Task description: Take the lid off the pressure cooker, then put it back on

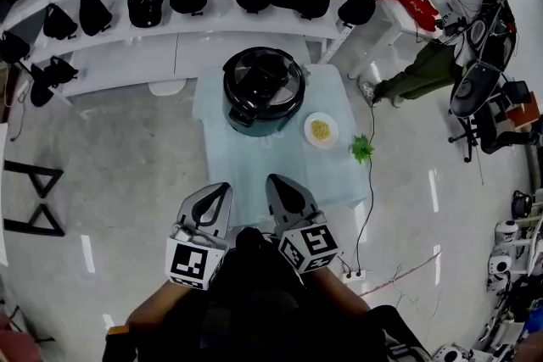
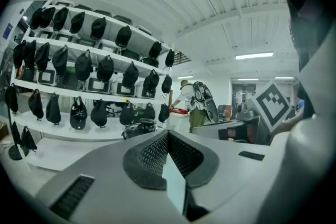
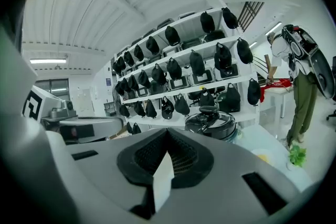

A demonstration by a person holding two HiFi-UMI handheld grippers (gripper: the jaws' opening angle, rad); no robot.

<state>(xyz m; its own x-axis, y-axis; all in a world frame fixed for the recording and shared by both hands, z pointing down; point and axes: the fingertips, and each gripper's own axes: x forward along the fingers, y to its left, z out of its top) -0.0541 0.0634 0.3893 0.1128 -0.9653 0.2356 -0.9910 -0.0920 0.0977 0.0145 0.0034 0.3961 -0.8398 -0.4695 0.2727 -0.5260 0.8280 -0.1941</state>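
Head view, left gripper (image 1: 216,192): jaws pressed together, empty.
Right gripper (image 1: 278,182): jaws together, empty.
Pressure cooker (image 1: 263,89): lid on, at 12 o'clock from both grippers — well apart.
Table (image 1: 222,174): bare top between grippers and cooker; plate (image 1: 321,130) at cooker's 4 o'clock.

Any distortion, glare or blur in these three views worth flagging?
Head view: fisheye with dark corners, lamp streaks glaring on the floor, cooker sharp. Left gripper view: strong barrel bend in the shelves, ceiling lamp blown out. Right gripper view: same bend, cooker clear, light even.
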